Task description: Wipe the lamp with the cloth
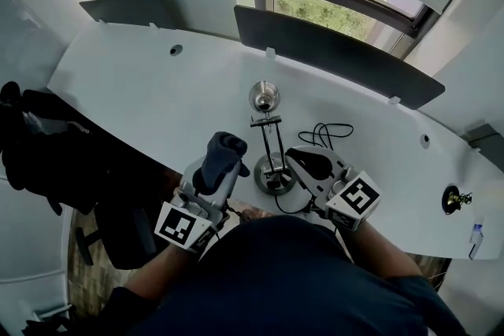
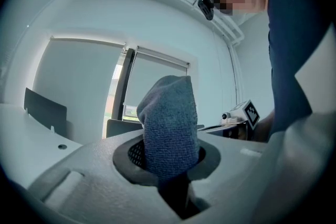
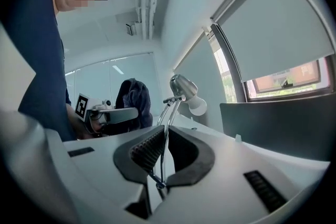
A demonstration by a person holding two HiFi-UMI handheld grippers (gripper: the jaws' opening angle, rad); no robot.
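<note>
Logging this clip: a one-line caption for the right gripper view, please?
Right gripper clamps the lamp by its arm; beyond, the left gripper holds up the cloth.

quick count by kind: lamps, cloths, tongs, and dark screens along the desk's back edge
lamp: 1
cloth: 1
tongs: 2, left tongs and right tongs
dark screens: 2, left screen and right screen
total: 6

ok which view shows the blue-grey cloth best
The left gripper view: the blue-grey terry cloth fills its centre, weave visible, pinched in the left hand-held gripper. The head view shows it as a dark bundle left of the chrome desk lamp. The right gripper view shows it small, dark and distant.
</note>
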